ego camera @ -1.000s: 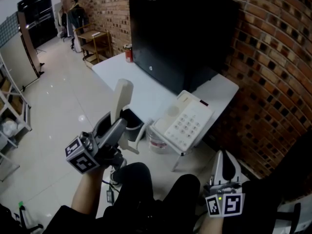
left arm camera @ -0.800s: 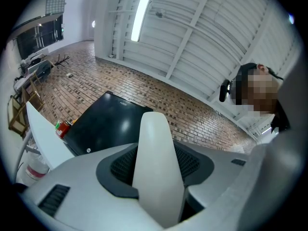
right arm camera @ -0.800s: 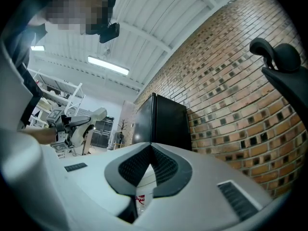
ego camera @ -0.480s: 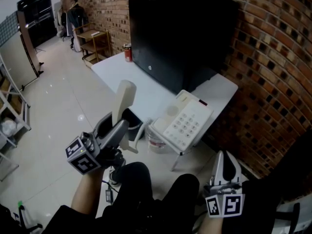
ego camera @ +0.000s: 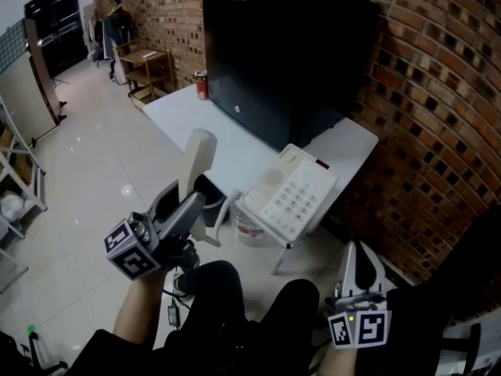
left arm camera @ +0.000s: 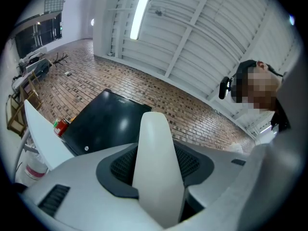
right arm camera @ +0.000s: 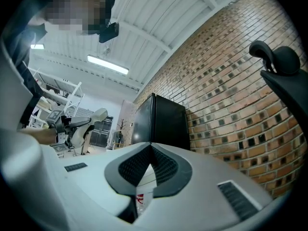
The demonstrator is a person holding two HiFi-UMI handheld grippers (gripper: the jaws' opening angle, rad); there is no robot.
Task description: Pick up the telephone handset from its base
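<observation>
handset (ego camera: pixel 196 161): off its base, held upright in the air left of the counter (ego camera: pixel 227 131) | left hand-held gripper (ego camera: pixel 185 202): jaws partway apart, clamped on handset's lower end | telephone base (ego camera: pixel 293 197): on counter's near end | right hand-held gripper (ego camera: pixel 361 266): tips look closed, empty, well apart.

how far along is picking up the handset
Done: the handset is off the base, whose cradle lies bare. In hand: the left gripper is clamped on the handset, holding it upright in the air. Left: nothing for the lift itself; the right gripper is shut and idle.
</observation>
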